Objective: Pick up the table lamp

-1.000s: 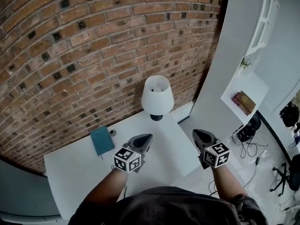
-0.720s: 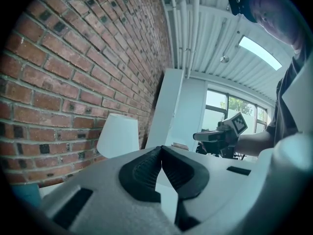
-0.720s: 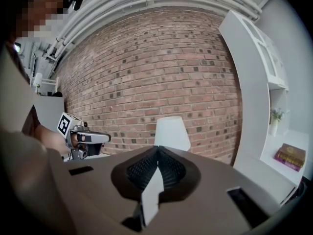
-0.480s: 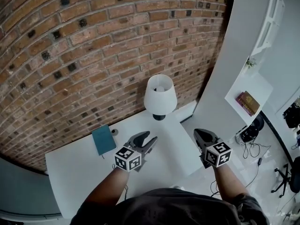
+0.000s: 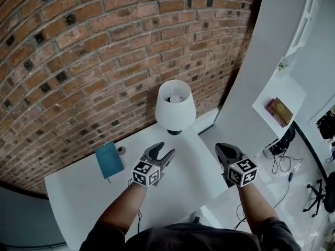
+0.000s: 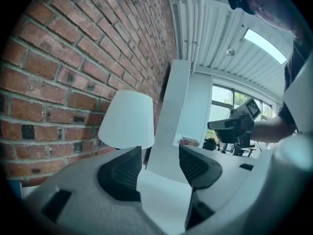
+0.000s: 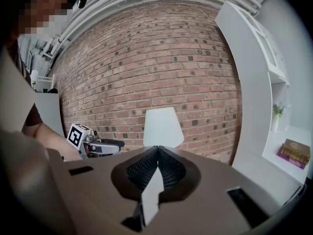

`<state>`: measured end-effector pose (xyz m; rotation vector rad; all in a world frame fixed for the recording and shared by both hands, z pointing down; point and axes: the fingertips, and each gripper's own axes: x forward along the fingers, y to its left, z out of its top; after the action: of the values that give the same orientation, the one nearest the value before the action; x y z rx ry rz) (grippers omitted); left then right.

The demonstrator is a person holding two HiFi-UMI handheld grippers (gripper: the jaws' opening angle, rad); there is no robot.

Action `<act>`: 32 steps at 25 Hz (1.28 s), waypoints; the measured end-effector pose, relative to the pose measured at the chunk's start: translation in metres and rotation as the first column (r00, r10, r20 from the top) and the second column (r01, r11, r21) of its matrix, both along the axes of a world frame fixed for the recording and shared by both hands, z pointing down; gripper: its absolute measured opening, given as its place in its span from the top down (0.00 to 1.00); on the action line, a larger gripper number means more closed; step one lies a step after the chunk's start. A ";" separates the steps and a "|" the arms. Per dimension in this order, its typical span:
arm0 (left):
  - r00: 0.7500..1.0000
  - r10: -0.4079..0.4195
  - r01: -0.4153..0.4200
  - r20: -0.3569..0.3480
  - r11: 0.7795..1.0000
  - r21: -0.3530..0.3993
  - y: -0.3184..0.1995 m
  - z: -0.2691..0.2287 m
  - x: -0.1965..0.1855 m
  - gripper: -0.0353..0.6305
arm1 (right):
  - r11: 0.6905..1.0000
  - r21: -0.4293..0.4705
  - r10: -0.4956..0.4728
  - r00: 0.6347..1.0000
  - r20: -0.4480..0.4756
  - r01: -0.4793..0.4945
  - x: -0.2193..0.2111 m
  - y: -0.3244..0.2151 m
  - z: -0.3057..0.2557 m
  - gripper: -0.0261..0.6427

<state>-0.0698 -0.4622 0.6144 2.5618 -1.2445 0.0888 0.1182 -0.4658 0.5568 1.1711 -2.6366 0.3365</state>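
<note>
Head view: a white table lamp [image 5: 175, 106] with a tapered shade and a dark round base is seen standing upright at the back edge of a white table [image 5: 89, 195], close to a red brick wall [image 5: 104, 56]. A teal hardcover book [image 5: 109, 160] is laid flat on the table to the lamp's left, well apart from it, with a small round grey object [image 5: 121, 150] just beside the book. The left gripper [image 5: 164, 148] is held over the table in front of the lamp base, near it but not touching; its jaws are opening and nothing is caught between them. The right gripper [image 5: 222, 150] is held off the table's right edge, jaws clenched together on nothing. A white shelf unit [image 5: 282, 93] is seen at right. Left gripper view: the jaws are shown spread, with only table top and a white cabinet panel seen through the gap; the lamp shade [image 6: 127, 120] is framed above the left jaw, clear of both pads. The right gripper [image 6: 230, 126] is visible further right. Right gripper view: both pads are pressed together with nothing gripped. The lamp [image 7: 163, 127] is centred straight beyond the jaw tips against the brick wall, untouched, and the left gripper [image 7: 110, 145] is seen to its left.
</note>
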 end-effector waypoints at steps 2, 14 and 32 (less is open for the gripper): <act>1.000 -0.008 0.008 0.011 1.000 0.007 -0.015 0.016 -0.002 0.62 | 1.000 0.005 0.002 1.000 -0.001 -0.002 -0.002 -0.012 0.011 0.97; 0.996 -0.050 0.049 0.069 0.999 0.016 -0.101 0.108 -0.005 0.62 | 1.000 0.001 0.011 1.000 0.016 -0.011 -0.009 -0.068 0.083 0.97; 0.989 -0.105 0.095 0.105 0.991 0.099 -0.208 0.155 0.019 0.61 | 0.999 -0.036 -0.006 0.999 0.044 0.007 -0.002 -0.095 0.146 0.97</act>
<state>-0.0508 -0.6706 0.7692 2.5993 -1.4484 0.1563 0.1159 -0.5606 0.7027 1.1567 -2.6595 0.4111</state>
